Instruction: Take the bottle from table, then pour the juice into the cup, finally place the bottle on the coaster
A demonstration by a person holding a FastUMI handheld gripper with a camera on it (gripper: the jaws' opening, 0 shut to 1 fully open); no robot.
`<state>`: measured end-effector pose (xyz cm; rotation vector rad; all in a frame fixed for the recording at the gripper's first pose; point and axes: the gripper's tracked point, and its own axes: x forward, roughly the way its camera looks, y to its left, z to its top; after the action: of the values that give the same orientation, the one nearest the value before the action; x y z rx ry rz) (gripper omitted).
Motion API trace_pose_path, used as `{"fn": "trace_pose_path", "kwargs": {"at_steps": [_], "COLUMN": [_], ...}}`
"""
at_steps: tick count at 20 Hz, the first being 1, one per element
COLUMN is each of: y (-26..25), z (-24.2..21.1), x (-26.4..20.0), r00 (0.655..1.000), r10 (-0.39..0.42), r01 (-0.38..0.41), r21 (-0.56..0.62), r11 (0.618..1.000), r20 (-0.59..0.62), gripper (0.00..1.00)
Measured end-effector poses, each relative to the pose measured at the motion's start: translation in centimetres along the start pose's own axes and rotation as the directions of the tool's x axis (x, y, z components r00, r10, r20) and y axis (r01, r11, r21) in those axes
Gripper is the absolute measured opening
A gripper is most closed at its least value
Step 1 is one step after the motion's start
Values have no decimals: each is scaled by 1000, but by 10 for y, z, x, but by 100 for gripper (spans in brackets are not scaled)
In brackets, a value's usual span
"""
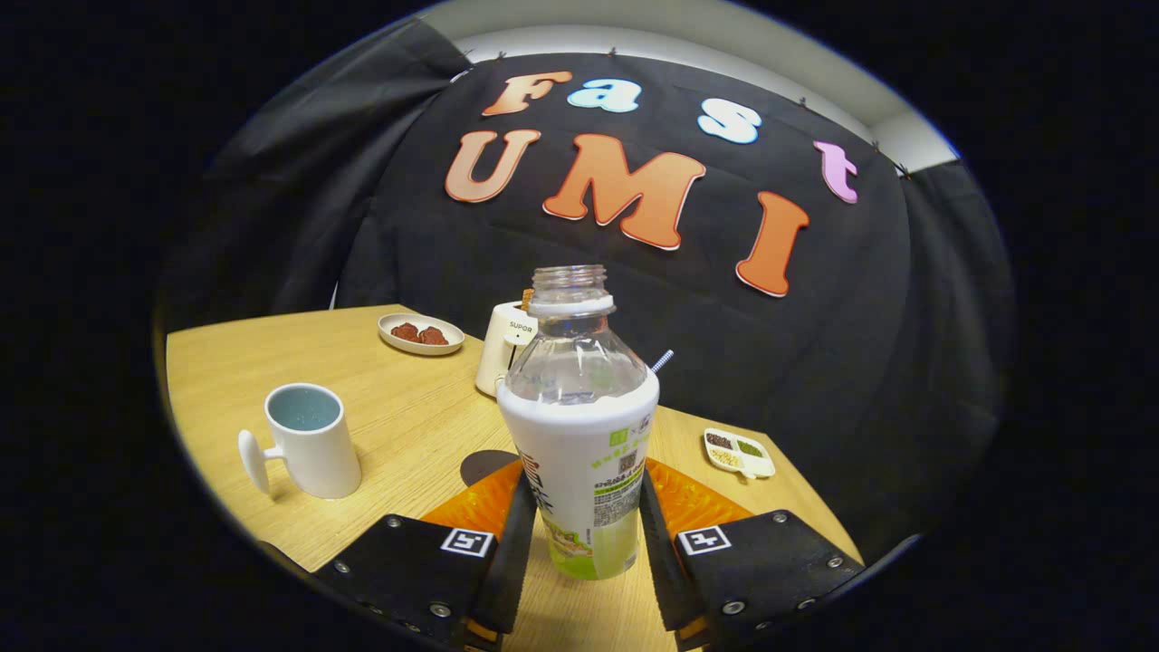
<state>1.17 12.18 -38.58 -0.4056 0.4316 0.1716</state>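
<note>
Bottle (579, 426), uncapped and upright, sits clamped between both fingers of the gripper (581, 534); cup (311, 441) at 10 o'clock on the worktop (398, 426).

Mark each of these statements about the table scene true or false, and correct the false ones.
1. The bottle has no cap on. True.
2. The tool is open, well clear of the bottle. False: both fingers press on the bottle's sides.
3. The white cup lies tipped on its side. False: it stands upright, beside the fingers.
4. A small plate with brown food sits beyond the cup. True.
5. The bottle is full to the neck. False: the clear upper part looks empty.
</note>
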Motion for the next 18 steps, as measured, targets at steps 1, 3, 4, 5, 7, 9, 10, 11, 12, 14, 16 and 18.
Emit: {"fn": "trace_pose_path", "kwargs": {"at_steps": [1, 3, 4, 5, 7, 9, 10, 11, 12, 14, 16, 18], "y": [3, 6, 8, 8, 7, 11, 12, 15, 19, 23, 27, 30], "z": [2, 4, 6, 9, 19, 27, 28, 31, 33, 38, 41, 45], "x": [1, 7, 8, 9, 10, 10, 13, 14, 16, 18, 19, 21], "r00": [1000, 1000, 1000, 1000, 999, 998, 997, 997, 997, 995, 991, 987], "r10": [3, 6, 5, -3, -31, -46, -47, -45, -42, -51, -62, -66], "r01": [-3, -7, -7, 2, 35, 60, 65, 66, 68, 88, 118, 145], "r21": [-36, -95, -122, -155, -241, -333, -368, -392, -420, -486, -566, -631], "r11": [999, 995, 992, 988, 970, 941, 928, 918, 905, 869, 816, 762], "r20": [-2, -10, -11, -7, 20, 50, 56, 63, 70, 89, 117, 147], "gripper": [60, 58, 58, 58, 58, 58, 58, 58, 58, 58, 58, 58]}}
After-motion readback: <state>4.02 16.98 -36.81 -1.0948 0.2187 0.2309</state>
